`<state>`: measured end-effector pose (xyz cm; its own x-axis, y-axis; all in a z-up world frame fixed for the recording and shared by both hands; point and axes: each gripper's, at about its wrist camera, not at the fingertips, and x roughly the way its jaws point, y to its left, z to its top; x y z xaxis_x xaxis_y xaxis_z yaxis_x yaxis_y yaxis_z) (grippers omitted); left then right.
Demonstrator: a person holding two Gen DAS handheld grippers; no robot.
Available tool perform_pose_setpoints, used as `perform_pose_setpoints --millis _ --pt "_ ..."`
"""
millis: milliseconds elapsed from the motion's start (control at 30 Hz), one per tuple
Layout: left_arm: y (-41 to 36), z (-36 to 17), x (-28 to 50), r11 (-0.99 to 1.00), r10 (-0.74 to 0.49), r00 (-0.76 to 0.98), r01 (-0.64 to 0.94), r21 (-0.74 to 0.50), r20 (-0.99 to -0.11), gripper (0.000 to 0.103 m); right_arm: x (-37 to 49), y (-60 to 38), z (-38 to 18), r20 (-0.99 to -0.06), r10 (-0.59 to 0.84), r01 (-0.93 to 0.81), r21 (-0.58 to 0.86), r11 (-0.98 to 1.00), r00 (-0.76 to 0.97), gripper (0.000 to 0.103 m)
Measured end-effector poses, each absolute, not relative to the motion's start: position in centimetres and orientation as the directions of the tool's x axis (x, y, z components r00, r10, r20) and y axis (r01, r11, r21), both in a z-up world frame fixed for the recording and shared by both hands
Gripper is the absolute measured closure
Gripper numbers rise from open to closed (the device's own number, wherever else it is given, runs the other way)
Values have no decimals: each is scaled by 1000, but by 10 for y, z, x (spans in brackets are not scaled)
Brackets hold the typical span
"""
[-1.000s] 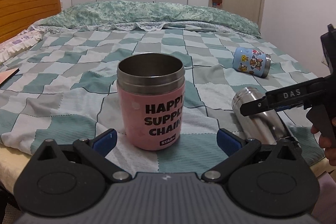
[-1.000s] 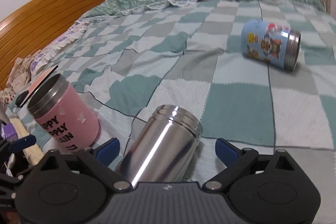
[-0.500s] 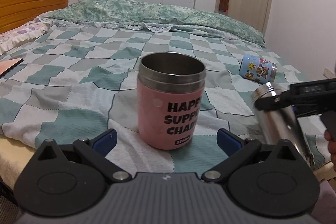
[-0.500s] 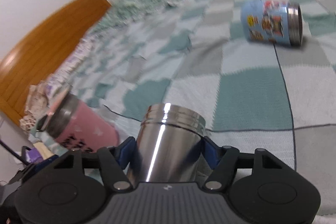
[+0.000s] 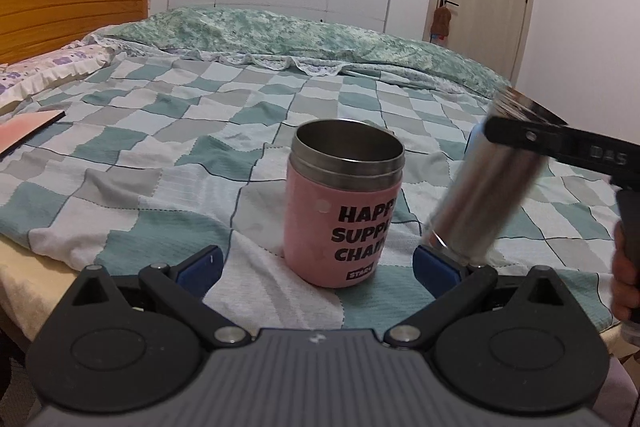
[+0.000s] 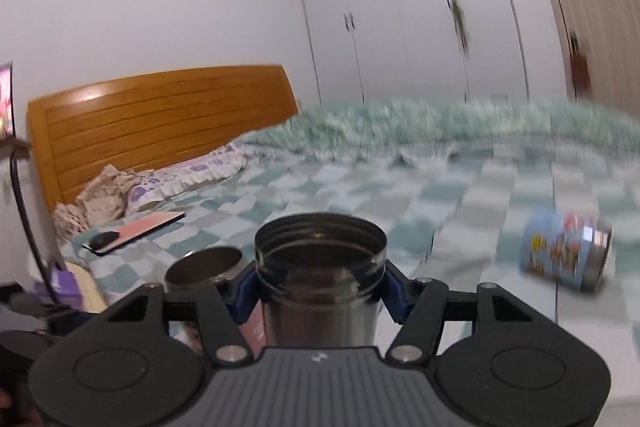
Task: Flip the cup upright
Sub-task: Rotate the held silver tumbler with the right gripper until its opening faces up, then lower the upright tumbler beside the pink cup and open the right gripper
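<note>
Now steel cup tilted, mouth up

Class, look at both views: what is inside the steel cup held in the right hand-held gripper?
Nothing shows inside the steel cup: only its dark threaded inner wall. Its bottom is out of sight. The right hand-held gripper clamps it just below the rim.
</note>
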<state>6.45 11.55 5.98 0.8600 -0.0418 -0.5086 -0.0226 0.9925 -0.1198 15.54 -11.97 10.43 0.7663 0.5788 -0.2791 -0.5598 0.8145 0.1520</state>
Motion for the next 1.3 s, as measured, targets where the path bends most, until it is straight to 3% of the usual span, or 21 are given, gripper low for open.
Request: perform_pose_setpoints --millis 267,400,667,767,1000,1133,1300 --pt "120 66 54 993 -15 866 -46 -110 -500 0 158 -79 104 -216 571 -579 27 815 792 42" --pt "119 65 53 993 -11 864 -52 -110 -503 0 159 -64 89 -283 561 -584 6 812 777 42" --pt "115 63 51 992 -21 867 -42 -116 -498 0 157 -63 81 -269 561 -580 9 814 783 41" --pt "109 62 46 993 -36 878 -24 -119 -477 0 154 -74 83 -257 559 -572 29 820 788 0" --pt "79 59 22 995 -60 940 29 -99 -336 0 97 -134 87 -112 534 -539 -14 842 838 0" --pt "43 51 6 998 -55 978 53 -17 -203 0 59 -176 75 -73 442 -445 -40 895 894 0" --pt "6 30 -1 996 -76 989 80 29 -125 0 13 -223 50 22 271 -270 -35 962 962 0"
